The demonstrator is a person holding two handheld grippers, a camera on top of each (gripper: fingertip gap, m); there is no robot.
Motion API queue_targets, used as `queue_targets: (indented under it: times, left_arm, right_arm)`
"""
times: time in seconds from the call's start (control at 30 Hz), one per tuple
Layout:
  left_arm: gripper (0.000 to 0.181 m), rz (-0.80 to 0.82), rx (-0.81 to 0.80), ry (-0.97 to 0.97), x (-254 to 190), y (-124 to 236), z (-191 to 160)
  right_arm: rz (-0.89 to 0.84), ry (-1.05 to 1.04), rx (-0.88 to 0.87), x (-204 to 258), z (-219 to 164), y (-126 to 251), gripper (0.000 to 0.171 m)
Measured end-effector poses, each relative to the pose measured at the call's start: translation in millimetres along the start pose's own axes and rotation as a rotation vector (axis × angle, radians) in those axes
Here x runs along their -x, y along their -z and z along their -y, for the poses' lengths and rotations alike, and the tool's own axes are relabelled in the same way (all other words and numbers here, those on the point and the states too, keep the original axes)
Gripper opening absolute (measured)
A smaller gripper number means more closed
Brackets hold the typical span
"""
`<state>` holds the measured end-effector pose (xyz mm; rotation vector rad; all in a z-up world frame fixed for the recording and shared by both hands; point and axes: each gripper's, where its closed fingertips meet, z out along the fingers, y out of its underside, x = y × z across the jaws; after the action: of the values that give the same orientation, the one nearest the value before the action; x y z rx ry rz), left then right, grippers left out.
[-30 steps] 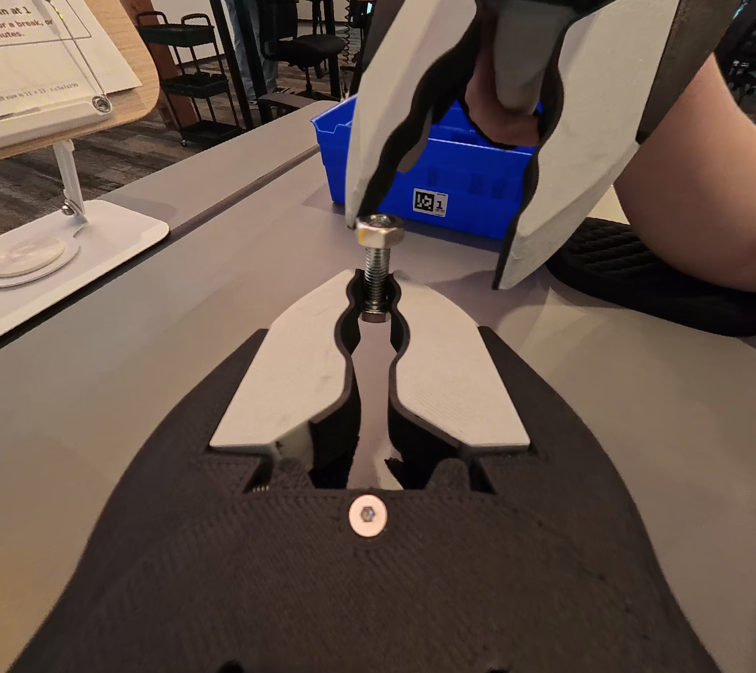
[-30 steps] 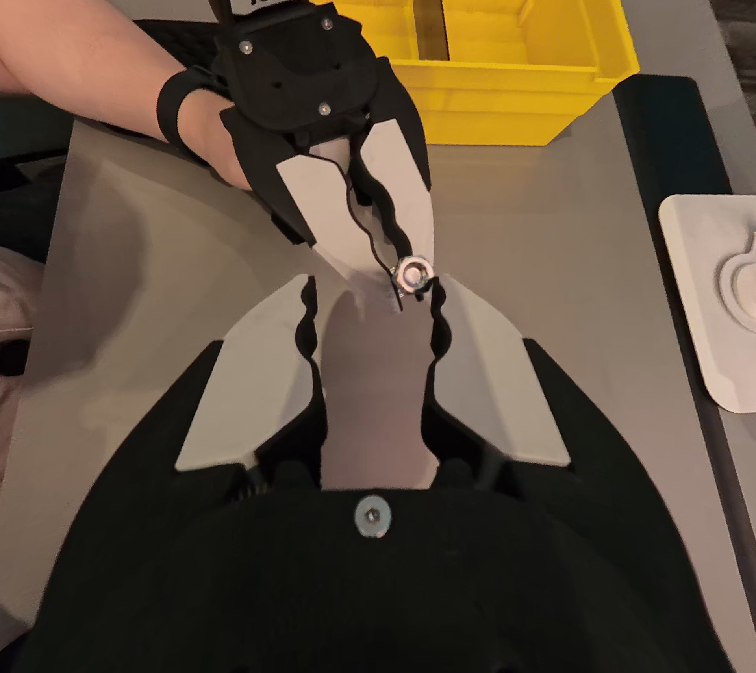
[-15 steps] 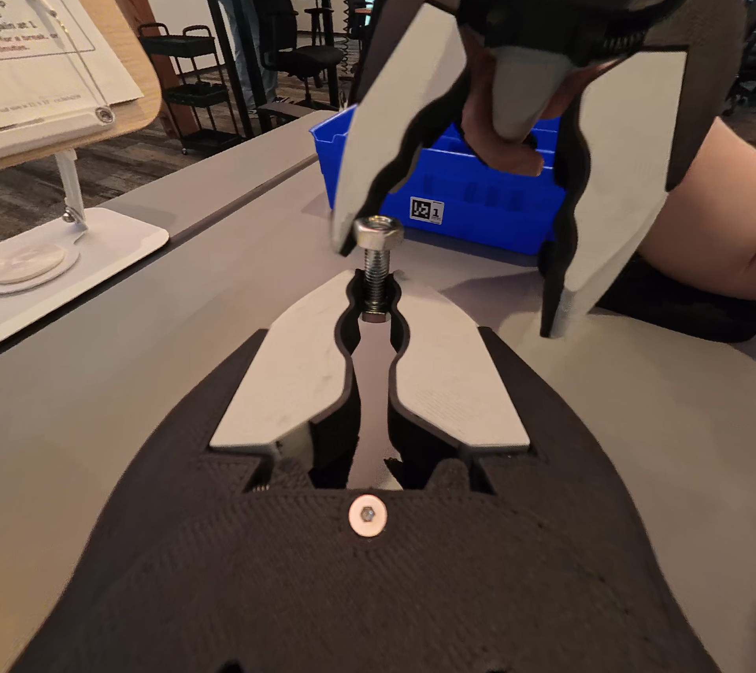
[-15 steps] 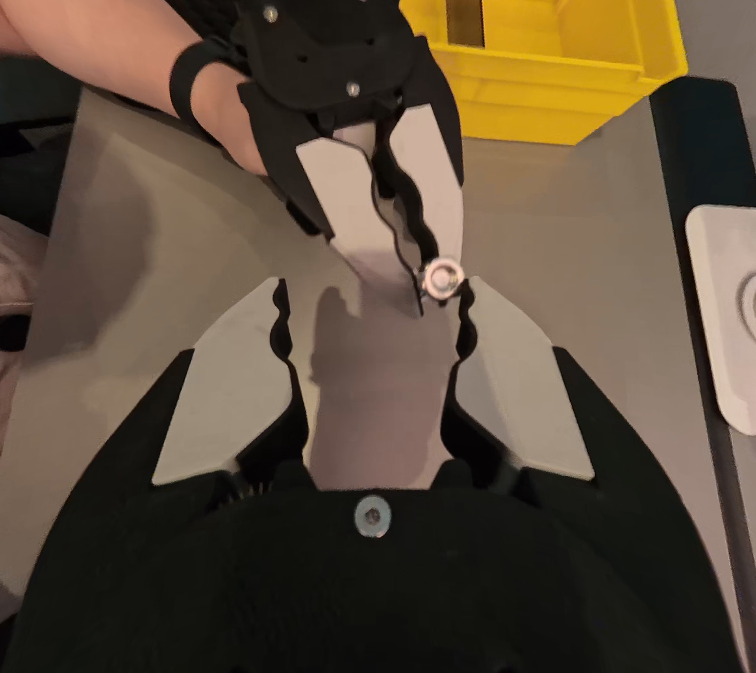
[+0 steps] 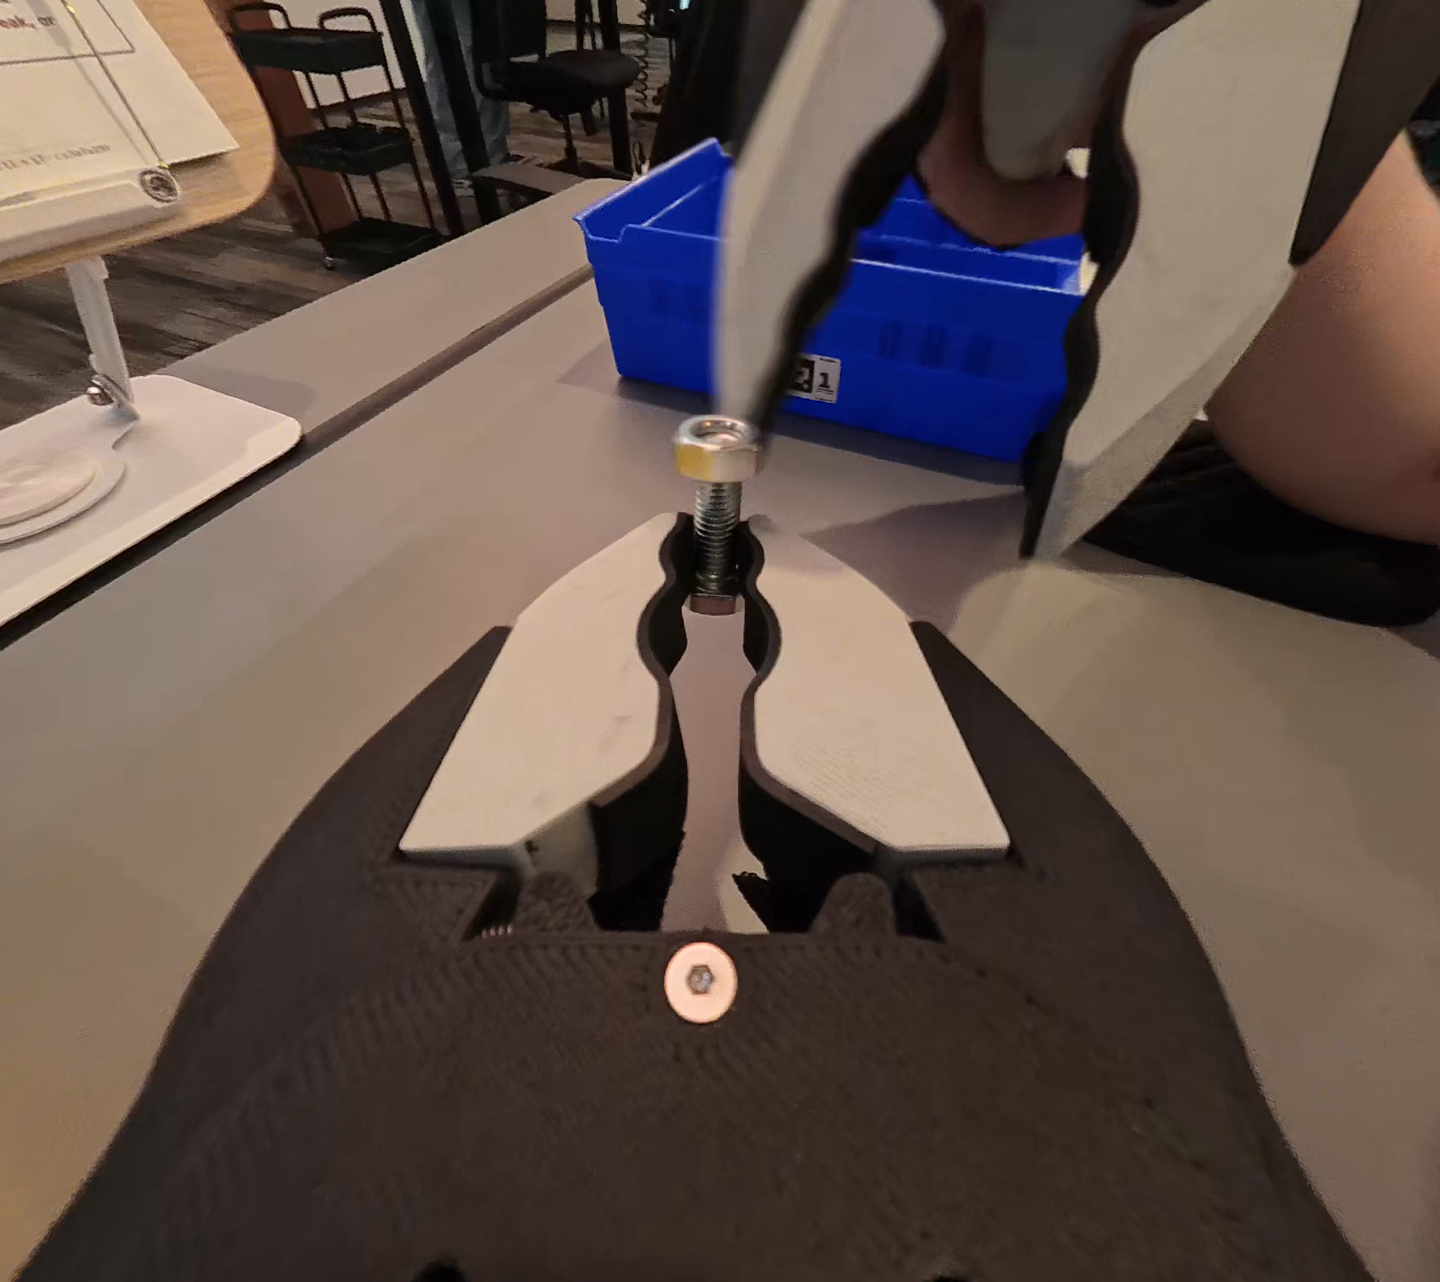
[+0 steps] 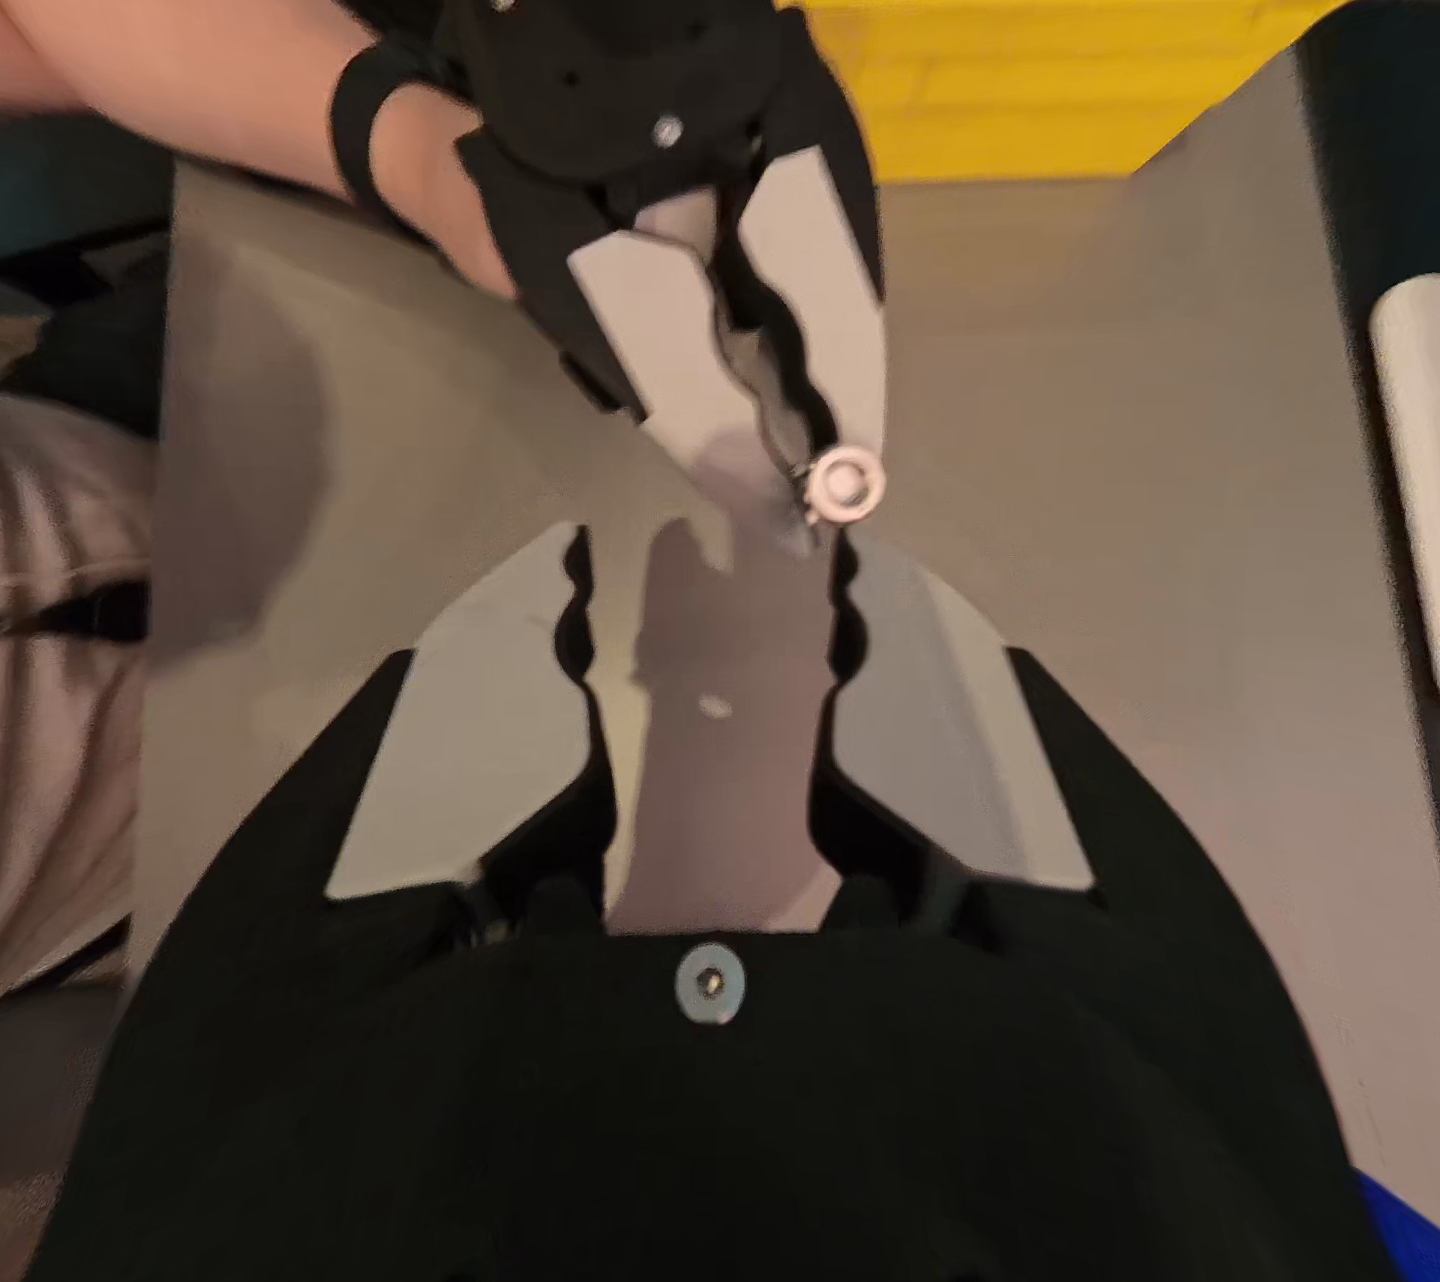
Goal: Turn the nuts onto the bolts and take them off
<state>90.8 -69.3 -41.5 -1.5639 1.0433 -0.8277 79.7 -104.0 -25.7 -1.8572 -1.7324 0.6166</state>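
A steel bolt (image 5: 713,535) stands upright in my left gripper (image 5: 715,524), which is shut on its lower shank. A hex nut (image 5: 717,453) sits on the bolt's top end. My right gripper (image 5: 888,481) hangs down from above with its jaws open. One of its fingertips (image 5: 740,403) touches the nut's far rim and the other is well to the right. In the blurred right wrist view, the nut (image 6: 845,485) lies just beyond the right-hand fingertip of my open right gripper (image 6: 711,539). The left gripper (image 6: 818,504) reaches in from the top.
A blue bin (image 5: 857,340) stands behind the bolt on the grey table (image 5: 390,504). A yellow divided bin (image 6: 1091,36) is at the far side. A white stand base (image 5: 140,450) with a clipboard is at the left. A person's forearm (image 5: 1325,387) rests on a black pad.
The right gripper has lifted and shifted, and its fingertip now sits at the nut's top rim instead of beside it. It stays open. The left gripper still holds the bolt.
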Motion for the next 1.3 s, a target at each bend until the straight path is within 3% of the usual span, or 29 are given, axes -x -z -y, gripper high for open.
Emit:
queue_targets:
  times: [0.03, 0.1, 0.2, 0.33, 0.37, 0.4, 0.43, 0.6, 0.73, 0.77, 0.8, 0.87, 0.9, 1.0, 1.13, 1.17, 1.2, 1.23, 1.3]
  left_arm:
    - [0.009, 0.005, -0.008, 0.001, 0.3, -0.4, 0.7]
    - [0.009, -0.021, -0.015, 0.018, -2.7, -0.4, 2.3]
    - [0.009, -0.029, -0.023, 0.001, -5.3, -0.1, 3.4]
    - [0.009, -0.02, -0.021, -0.004, -4.4, 1.7, 5.7]
    - [0.01, -0.014, -0.008, -0.001, -2.9, 1.4, 3.4]
    - [0.009, 0.001, -0.015, 0.005, 0.1, 1.5, 3.3]
    - [0.009, -0.005, -0.029, 0.017, 0.7, 2.0, 4.6]
    - [0.009, -0.037, -0.035, 0.018, -4.5, 2.0, 6.2]
    - [0.009, -0.027, -0.021, -0.008, -6.2, 2.0, 6.8]
    - [0.01, -0.022, -0.007, -0.008, -5.1, 1.5, 4.5]
    - [0.009, -0.008, -0.009, -0.003, -2.4, 1.4, 4.0]
    - [0.009, -0.022, -0.024, 0.02, -1.5, 2.6, 5.3]
    - [0.009, -0.031, -0.023, 0.029, -1.6, 2.8, 5.3]
    - [0.009, -0.035, -0.022, 0.013, -4.3, 1.7, 4.9]
    - [0.009, -0.025, -0.007, -0.01, -6.3, 1.0, 4.5]
    - [0.01, -0.027, 0.006, -0.006, -5.9, 0.4, 2.5]
    - [0.009, -0.008, 0.005, 0.002, -2.4, 0.3, 1.7]
    - [0.009, -0.003, -0.009, 0.014, -0.1, 0.9, 2.5]
    - [0.009, -0.036, -0.02, 0.049, -1.1, 2.1, 3.8]
  right_arm:
    - [0.03, -0.007, -0.004, 4.1, -1.6, 4.1, 0.052]
    - [-0.015, -0.018, -0.045, -4.0, 4.4, 10.2, 0.053]
    - [-0.056, 0.008, -0.132, -10.2, 20.4, 8.1, 0.068]
    - [-0.038, 0.05, -0.047, -2.6, 10.1, -1.5, 0.075]
    - [-0.023, 0.048, -0.007, 0.1, 2.7, 1.0, 0.066]
    - [0.033, 0.043, 0.015, 8.3, -2.6, 4.2, 0.04]
    - [0.066, 0.04, -0.001, 13.2, -1.5, 7.1, 0.038]
    - [-0.074, 0.027, -0.114, -9.3, 22.1, 6.5, 0.065]
    - [-0.056, 0.054, -0.04, -4.3, 11.5, -1.9, 0.07]
    - [-0.045, 0.052, 0.001, -2.5, 4.1, 0.5, 0.063]
    - [0.006, 0.047, 0.026, 5.1, -2.3, 4.0, 0.035]
    - [0.027, 0.022, -0.006, 7.1, 0.9, 10.0, 0.027]
    - [-0.024, 0.005, -0.03, -1.7, 5.9, 11.7, 0.03]
    - [-0.087, -0.008, -0.103, -14.2, 19.7, 7.0, 0.061]
    - [-0.054, 0.031, -0.009, -5.3, 7.4, -4.8, 0.069]
    - [-0.053, 0.04, 0.034, -3.8, -0.3, -2.3, 0.061]
    - [-0.005, 0.04, 0.066, 3.9, -7.5, 1.1, 0.031]
    - [0.051, 0.033, 0.062, 12.5, -9.1, 4.3, 0.023]
    - [-0.016, 0.013, 0.025, 1.5, -2.3, 8.5, 0.025]
